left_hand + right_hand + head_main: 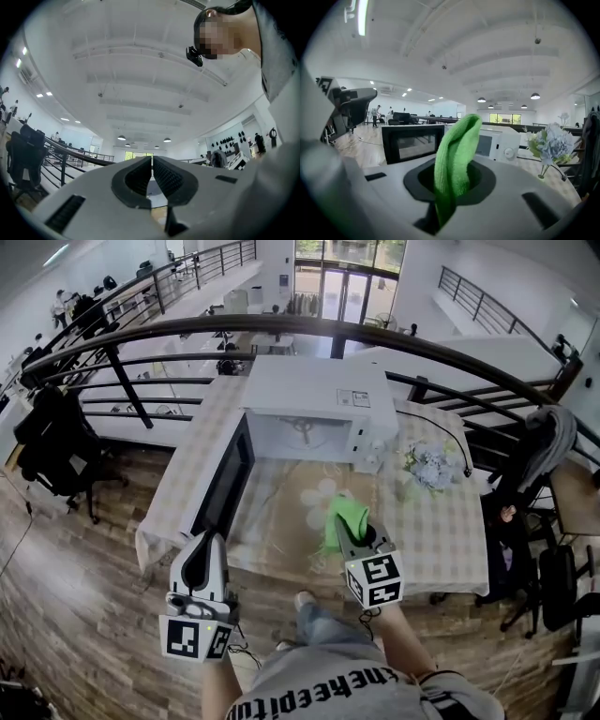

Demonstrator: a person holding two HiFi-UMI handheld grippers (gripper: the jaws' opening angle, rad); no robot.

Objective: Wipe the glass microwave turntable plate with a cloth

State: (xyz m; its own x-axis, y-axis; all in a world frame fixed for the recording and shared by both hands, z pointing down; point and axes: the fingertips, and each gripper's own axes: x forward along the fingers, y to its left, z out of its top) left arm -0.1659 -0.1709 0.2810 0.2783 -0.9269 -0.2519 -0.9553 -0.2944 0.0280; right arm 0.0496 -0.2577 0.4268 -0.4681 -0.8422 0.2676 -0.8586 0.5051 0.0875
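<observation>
A white microwave (314, 409) stands on the checked table (441, 531) with its dark door (225, 479) swung open to the left. In front of it the clear glass turntable plate (314, 493) lies flat on the table and is faint to see. My right gripper (349, 526) hovers over the plate's near right part, shut on a green cloth (339, 514). In the right gripper view the green cloth (454, 154) stands up from between the jaws. My left gripper (201, 563) hangs off the table's front left corner, tilted upward, shut with nothing in it (152, 164).
A vase of pale blue flowers (429, 465) stands at the table's right, beside the microwave. A curved black railing (281, 329) runs behind the table. Dark office chairs (52, 442) are at the left, and more chairs (548, 568) at the right.
</observation>
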